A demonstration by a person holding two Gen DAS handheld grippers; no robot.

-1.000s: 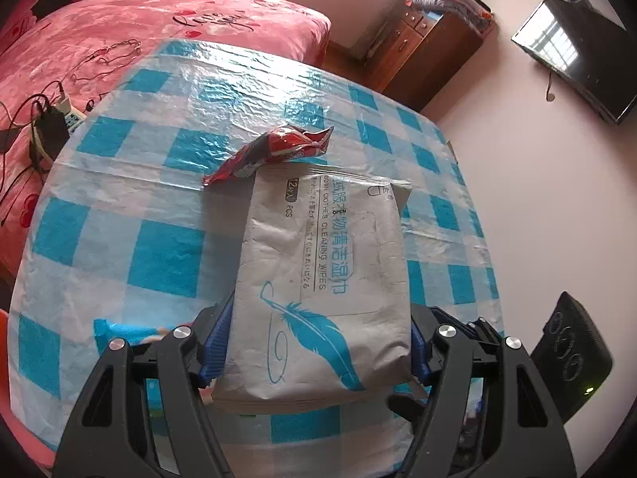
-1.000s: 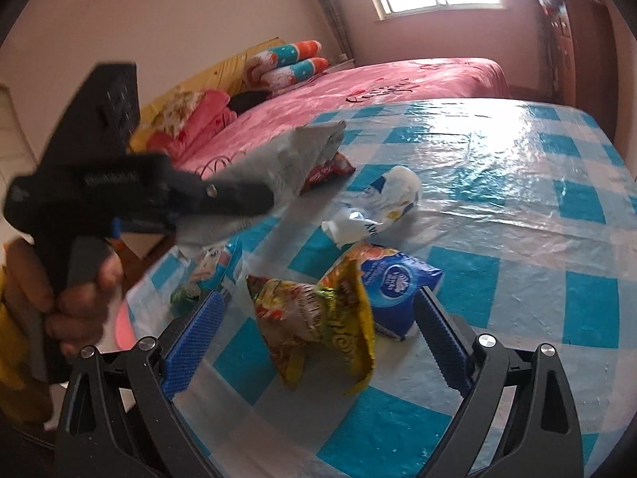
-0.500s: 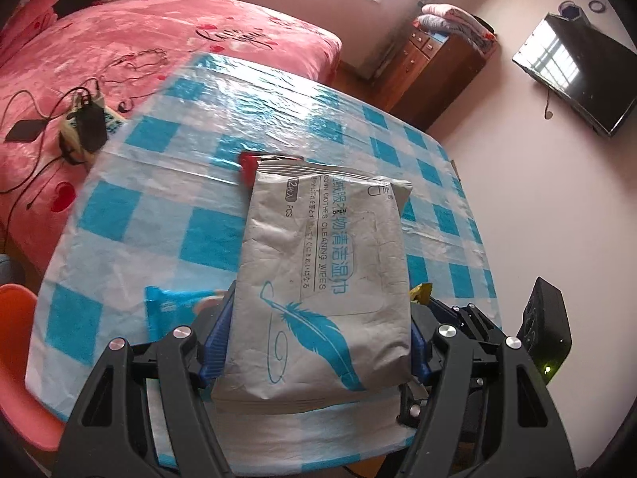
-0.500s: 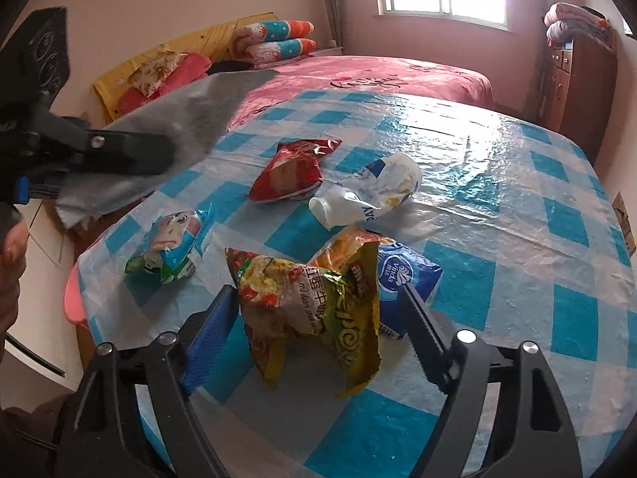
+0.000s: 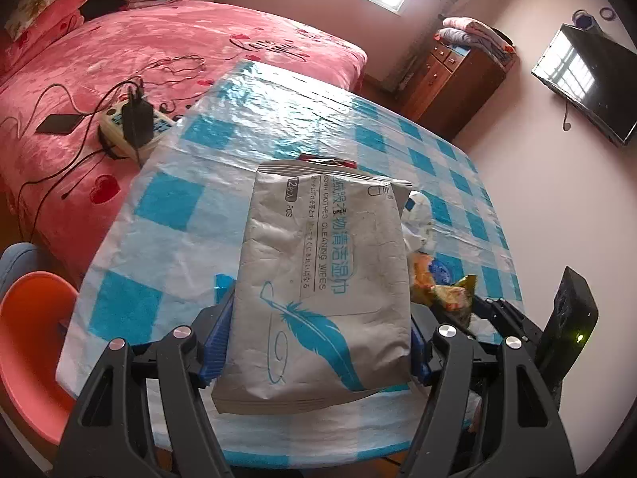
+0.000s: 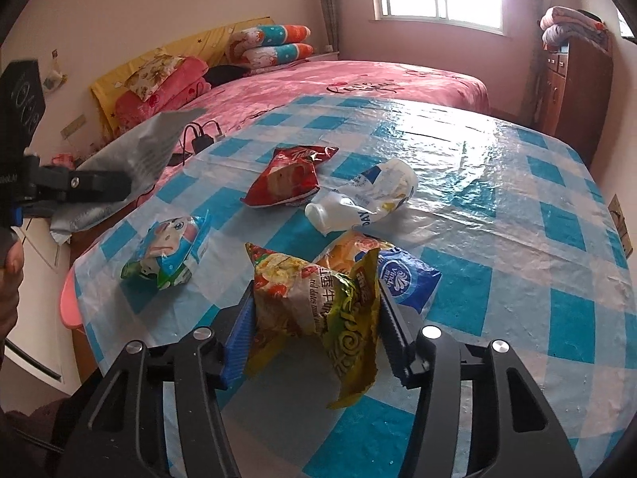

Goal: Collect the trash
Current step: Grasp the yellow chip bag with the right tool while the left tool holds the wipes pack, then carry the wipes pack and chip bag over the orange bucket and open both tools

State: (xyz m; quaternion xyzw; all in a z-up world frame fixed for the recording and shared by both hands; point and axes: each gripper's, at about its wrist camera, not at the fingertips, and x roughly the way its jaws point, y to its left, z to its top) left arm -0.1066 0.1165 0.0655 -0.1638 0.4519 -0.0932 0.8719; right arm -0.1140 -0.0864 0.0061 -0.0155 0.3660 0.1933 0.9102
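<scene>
The round bench (image 6: 497, 167), under its blue-and-white checked plastic cloth, carries the litter near its front edge. The left gripper (image 5: 318, 342) grips a grey paper-like wipes pack with a blue feather print (image 5: 324, 275), held above the bench edge. The right gripper (image 6: 314, 318) is closing around a crumpled yellow-green foil snack wrapper (image 6: 318, 294), which sits between its blue pads (image 6: 241, 330), apparently touching both. To do this well, let the jaws finish squeezing the wrapper's thick middle before lifting, so the slippery foil does not slide out. Keep clear of the blue tissue packet (image 6: 402, 279) just behind it; the red snack bag (image 6: 286, 175) and crushed white plastic bottle (image 6: 362, 199) wait farther back.
</scene>
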